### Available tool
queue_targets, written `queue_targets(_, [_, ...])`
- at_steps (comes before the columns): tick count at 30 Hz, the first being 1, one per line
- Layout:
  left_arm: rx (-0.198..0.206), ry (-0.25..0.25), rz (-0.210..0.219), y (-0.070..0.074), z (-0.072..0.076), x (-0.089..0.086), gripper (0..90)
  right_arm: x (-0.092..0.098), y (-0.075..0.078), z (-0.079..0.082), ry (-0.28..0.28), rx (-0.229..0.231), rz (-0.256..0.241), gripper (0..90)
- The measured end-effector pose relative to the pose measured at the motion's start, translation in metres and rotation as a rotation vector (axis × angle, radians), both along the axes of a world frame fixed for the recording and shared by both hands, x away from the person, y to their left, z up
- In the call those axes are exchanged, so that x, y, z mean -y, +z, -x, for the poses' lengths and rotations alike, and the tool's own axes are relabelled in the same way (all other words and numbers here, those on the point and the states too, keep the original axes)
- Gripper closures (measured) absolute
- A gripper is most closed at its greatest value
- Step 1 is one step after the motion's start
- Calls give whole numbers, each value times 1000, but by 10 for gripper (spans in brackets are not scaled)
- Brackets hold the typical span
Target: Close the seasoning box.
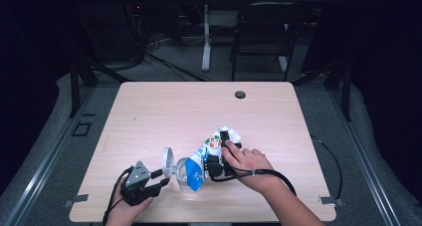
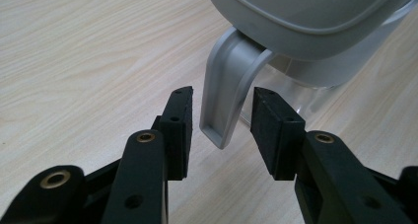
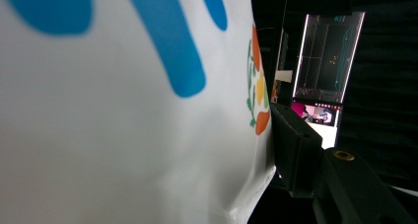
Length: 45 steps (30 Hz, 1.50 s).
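Bare tabletop (image 1: 149,111) lay beyond the jar (image 1: 185,175); your left gripper (image 2: 222,116) gaped around its handle (image 2: 226,86), your right gripper (image 1: 219,154) pinched the pouch (image 1: 209,149), print unreadable.

My left gripper (image 2: 221,116): jaws apart, one on each side of the grey plastic handle (image 2: 227,93), no contact visible | handle curves down from the grey rounded lid (image 2: 305,17) at 1 o'clock | clear container wall (image 2: 296,93) under lid | light wooden table (image 2: 88,61) from 9 to 12 o'clock
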<state>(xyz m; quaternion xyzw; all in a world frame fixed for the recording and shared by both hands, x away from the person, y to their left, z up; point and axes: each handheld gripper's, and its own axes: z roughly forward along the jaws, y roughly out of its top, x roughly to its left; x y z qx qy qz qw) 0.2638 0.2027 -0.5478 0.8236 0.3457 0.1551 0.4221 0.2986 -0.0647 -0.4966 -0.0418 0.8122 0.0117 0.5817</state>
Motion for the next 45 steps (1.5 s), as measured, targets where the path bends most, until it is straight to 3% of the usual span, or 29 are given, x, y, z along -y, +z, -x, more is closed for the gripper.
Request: queue_targets(45, [-1, 3, 2, 0, 0, 0, 609, -1, 2, 1, 5, 10, 19, 525])
